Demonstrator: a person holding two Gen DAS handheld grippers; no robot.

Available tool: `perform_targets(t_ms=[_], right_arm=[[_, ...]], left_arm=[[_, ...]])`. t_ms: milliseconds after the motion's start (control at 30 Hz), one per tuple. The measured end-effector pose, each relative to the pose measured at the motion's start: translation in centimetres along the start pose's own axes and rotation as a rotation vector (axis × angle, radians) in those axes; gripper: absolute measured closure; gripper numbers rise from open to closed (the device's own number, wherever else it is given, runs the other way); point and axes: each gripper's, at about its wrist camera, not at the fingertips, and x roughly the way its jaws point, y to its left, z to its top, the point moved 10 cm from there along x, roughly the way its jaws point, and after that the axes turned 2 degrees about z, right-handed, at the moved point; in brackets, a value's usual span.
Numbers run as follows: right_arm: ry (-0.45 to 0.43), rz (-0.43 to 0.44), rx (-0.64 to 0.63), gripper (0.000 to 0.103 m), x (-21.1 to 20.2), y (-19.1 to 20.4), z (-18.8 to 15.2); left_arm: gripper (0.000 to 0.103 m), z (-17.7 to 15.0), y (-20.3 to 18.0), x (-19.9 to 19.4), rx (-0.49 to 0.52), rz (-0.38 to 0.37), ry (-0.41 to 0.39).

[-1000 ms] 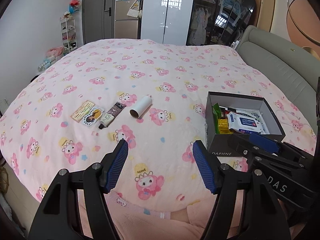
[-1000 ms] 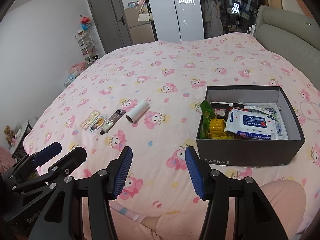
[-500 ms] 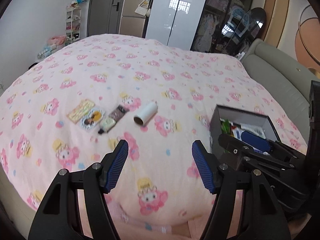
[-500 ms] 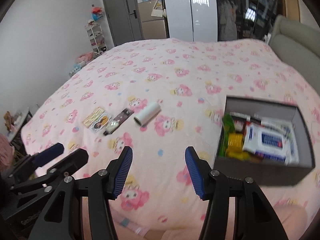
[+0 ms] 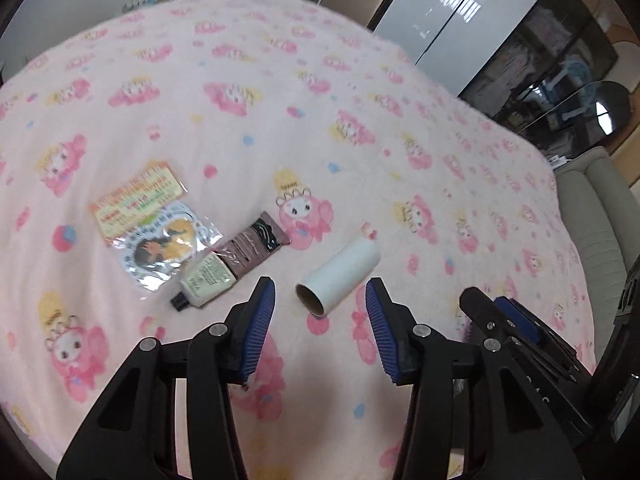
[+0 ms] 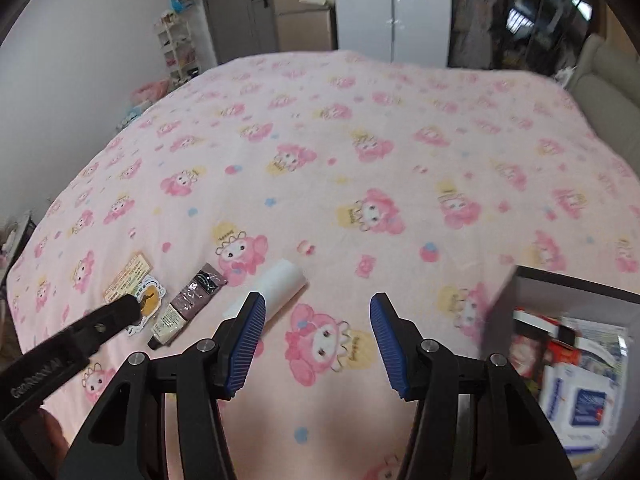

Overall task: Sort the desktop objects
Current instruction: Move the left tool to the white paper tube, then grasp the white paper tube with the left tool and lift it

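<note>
A white paper roll (image 5: 340,276) lies on the pink bedspread, its open end toward me. Left of it lie a cream-and-brown tube (image 5: 232,264) and a sticker pack (image 5: 152,220). My left gripper (image 5: 318,286) hovers just short of the roll with its jaws closing. The roll's near end shows in the gap, and the pads do not touch it. My right gripper (image 6: 318,298) is open and holds nothing, with the roll (image 6: 276,288) just ahead of its left pad. The tube (image 6: 188,304) and sticker pack (image 6: 128,280) lie further left.
A dark open box (image 6: 576,288) at lower right holds a wipes pack (image 6: 580,396) and other items. The left gripper's finger (image 6: 100,328) reaches in from the left; the right gripper (image 5: 516,320) shows at the left view's right side. Wardrobes stand beyond the bed.
Both grippers have swung left and down toward the roll, tube and sticker pack. The box has left the left wrist view. The left jaws stand narrower than before.
</note>
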Motion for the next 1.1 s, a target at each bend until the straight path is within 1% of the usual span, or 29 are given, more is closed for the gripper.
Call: perform_targets(t_ms=[67, 133, 233, 300, 433, 533, 633, 700, 767, 867, 933, 967, 1033, 1100], right_arm=[[0.023, 0.001, 0.003, 0.052, 2.7, -0.3, 0.2], [0.041, 0.003, 0.010, 0.052, 5.5, -0.6, 0.5], [0.064, 0.006, 0.033, 0.052, 9.0, -1.3, 0.9], [0.082, 0.016, 0.077, 0.052, 11.1, -1.9, 1.1], [0.103, 0.065, 0.197, 0.052, 14.0, -2.6, 1.2], [0.118, 0.113, 0.253, 0.052, 15.0, -2.5, 1.2], [0.157, 0.170, 0.271, 0.052, 16.0, -1.9, 1.1], [0.170, 0.239, 0.273, 0.052, 16.1, -1.1, 0.8], [0.168, 0.293, 0.274, 0.052, 15.0, -0.5, 0.6], [0.146, 0.349, 0.253, 0.052, 12.6, 0.3, -0.2], [0.149, 0.392, 0.256, 0.052, 10.9, 0.9, -1.4], [0.163, 0.398, 0.251, 0.052, 10.3, 1.3, -2.4], [0.191, 0.358, 0.209, 0.052, 9.6, 1.8, -4.8], [0.231, 0.307, 0.123, 0.052, 9.1, 3.0, -7.9]], left_arm=[[0.056, -0.2, 0.4, 2.7, -0.034, -0.005, 0.046], [0.061, -0.4, 1.0, 5.2, -0.074, -0.016, 0.089], [0.062, -0.8, 2.1, 7.4, -0.130, -0.039, 0.112], [0.064, -1.1, 3.0, 8.3, -0.167, -0.043, 0.139], [0.064, -1.8, 4.4, 8.9, -0.265, -0.072, 0.194], [0.064, -1.8, 4.2, 9.0, -0.277, -0.113, 0.195], [0.064, -2.7, 3.5, 9.6, -0.308, -0.176, 0.238], [0.064, -3.6, 3.4, 10.0, -0.385, -0.231, 0.289], [0.064, -3.7, 3.5, 9.7, -0.421, -0.262, 0.301], [0.064, -3.1, 3.4, 8.6, -0.400, -0.251, 0.275], [0.064, -2.8, 3.1, 7.8, -0.378, -0.250, 0.260], [0.064, -2.9, 2.7, 7.6, -0.368, -0.259, 0.266], [0.064, -3.2, 2.1, 7.2, -0.346, -0.267, 0.277], [0.064, -3.7, 1.8, 7.0, -0.319, -0.250, 0.288]])
